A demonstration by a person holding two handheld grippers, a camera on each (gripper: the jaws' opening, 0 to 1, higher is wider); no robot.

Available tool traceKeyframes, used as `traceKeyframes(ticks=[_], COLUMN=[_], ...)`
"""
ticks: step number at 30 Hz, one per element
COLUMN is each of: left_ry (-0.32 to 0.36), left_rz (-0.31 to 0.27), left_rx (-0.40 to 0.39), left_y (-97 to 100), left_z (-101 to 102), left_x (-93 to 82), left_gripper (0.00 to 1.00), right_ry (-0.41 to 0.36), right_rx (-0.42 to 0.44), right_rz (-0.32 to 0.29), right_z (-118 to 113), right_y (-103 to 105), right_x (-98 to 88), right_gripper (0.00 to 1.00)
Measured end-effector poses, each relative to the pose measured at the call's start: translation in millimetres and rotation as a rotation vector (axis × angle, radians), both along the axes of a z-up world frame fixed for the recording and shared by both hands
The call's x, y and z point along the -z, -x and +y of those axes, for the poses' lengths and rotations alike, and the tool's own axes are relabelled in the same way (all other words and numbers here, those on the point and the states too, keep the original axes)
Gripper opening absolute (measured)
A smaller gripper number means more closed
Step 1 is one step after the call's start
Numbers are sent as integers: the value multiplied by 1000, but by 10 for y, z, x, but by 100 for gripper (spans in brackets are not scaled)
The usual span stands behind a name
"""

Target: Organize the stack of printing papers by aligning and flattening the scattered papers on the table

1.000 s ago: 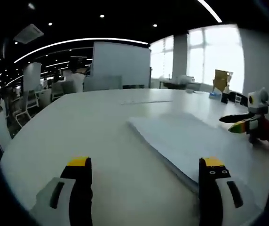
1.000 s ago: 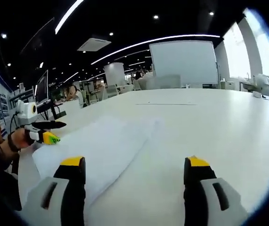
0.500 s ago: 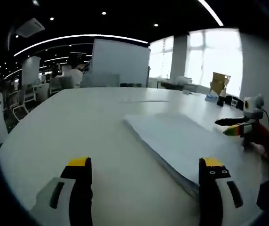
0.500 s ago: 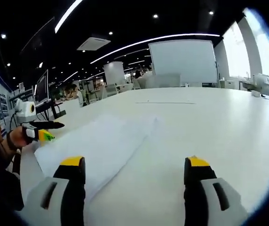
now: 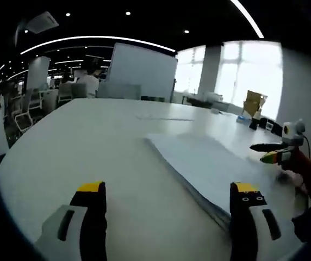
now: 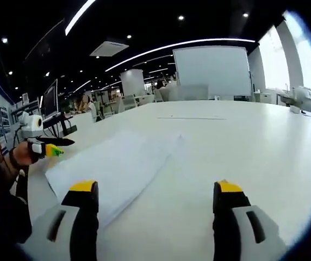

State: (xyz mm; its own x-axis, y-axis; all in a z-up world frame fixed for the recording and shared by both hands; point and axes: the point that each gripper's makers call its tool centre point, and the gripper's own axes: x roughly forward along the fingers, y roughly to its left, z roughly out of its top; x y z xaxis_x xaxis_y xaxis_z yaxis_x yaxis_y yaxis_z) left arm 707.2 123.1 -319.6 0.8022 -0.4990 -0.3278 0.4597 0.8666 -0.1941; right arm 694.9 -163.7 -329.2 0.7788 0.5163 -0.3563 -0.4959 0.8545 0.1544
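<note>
I hold both grippers low over the table, pointing forward and roughly level. In the left gripper view my left gripper (image 5: 166, 190) has its jaws wide apart with nothing between them, their yellow tips hanging above the table (image 5: 79, 141). In the right gripper view my right gripper (image 6: 154, 190) is the same: jaws spread, nothing held.

The papers (image 5: 210, 163) lie flat on the table as a loose white stack, just ahead of my left gripper's right jaw and running away from it. In the right gripper view the papers (image 6: 117, 163) sit ahead of the left jaw, their sheets slightly fanned so the edges do not line up.

Each gripper comes into the other's view. The right gripper appears at the right edge of the left gripper view, held in a hand (image 5: 302, 168) just past the far side of the stack; its jaws look nearly together from that angle, though I cannot tell for sure. The left one appears at the left of the right gripper view, held in a hand (image 6: 22, 155) beside the stack.

The table is large, white and smooth. Beyond it stands a whiteboard (image 6: 212, 70), with windows (image 5: 250, 76) to one side, chairs (image 5: 22, 111) and ceiling light strips above
</note>
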Motion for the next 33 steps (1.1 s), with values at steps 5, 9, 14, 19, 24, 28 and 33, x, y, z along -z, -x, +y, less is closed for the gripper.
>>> traceKeyframes(ticks=[5, 9, 14, 19, 24, 28, 33], left_ry=[-18, -31, -36, -38, -37, -8, -26], left_rz=[16, 23, 32, 22, 29, 38, 49], left_rx=[3, 6, 18, 25, 32, 34, 28], left_y=[26, 55, 95, 121, 140, 153, 169], left_z=[53, 93, 110, 119, 144, 155, 203], left_x=[24, 11, -42, -122, -157, -172, -136], left_gripper=[97, 97, 97, 97, 97, 97, 97], right_ry=[-63, -102, -77, -38, -1, 36, 54], right_rx=[-11, -13, -10, -9, -13, -17, -16], right_rz=[24, 25, 26, 33, 49, 49, 43], right_z=[6, -10, -46, -115, -159, -171, -178], right_y=[82, 131, 152, 204, 269, 308, 319], right_x=[-86, -191, -198, -194, -167, -147, -144], right_gripper=[82, 82, 82, 82, 82, 82, 84])
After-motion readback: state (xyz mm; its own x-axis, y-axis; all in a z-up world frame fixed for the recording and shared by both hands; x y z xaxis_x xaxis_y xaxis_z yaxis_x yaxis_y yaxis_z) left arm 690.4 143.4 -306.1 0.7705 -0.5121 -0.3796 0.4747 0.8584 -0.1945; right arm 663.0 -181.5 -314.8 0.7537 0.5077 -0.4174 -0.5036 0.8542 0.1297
